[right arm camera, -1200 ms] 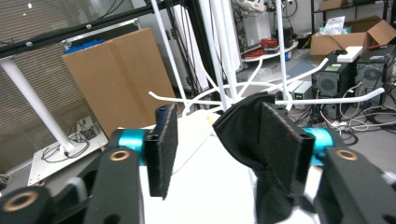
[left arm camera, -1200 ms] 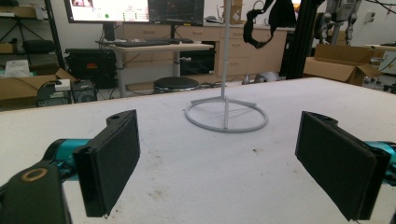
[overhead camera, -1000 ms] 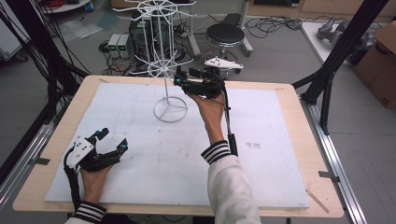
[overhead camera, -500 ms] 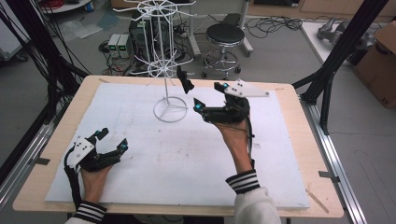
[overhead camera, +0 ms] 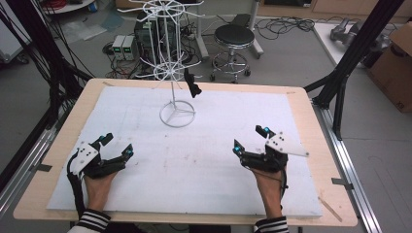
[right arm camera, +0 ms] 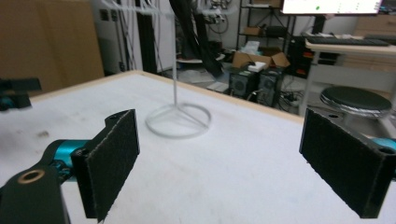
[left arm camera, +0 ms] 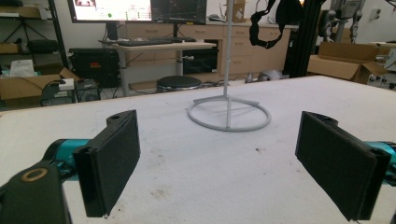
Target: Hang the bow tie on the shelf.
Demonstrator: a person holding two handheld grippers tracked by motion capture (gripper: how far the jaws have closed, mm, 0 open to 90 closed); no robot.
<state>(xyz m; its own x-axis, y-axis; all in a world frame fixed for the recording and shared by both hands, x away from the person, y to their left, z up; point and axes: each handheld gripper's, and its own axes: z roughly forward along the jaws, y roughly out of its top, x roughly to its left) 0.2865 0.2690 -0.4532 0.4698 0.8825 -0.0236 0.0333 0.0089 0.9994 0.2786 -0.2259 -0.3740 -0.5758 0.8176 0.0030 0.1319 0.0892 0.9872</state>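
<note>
High view: the left gripper (overhead camera: 115, 145) rests low over the near-left of the white mat (overhead camera: 209, 174), jaws apart and empty; the right gripper (overhead camera: 250, 139) sits near-right, jaws spread, having just opened, nothing between them. A black strap (overhead camera: 192, 87) hangs from the white wire rack (overhead camera: 177, 73) at the far centre. Left gripper view: rack base (left arm camera: 229, 114) ahead, strap (left arm camera: 275, 21) above. Right gripper view: base (right arm camera: 177, 120) ahead, pads wide.
</note>
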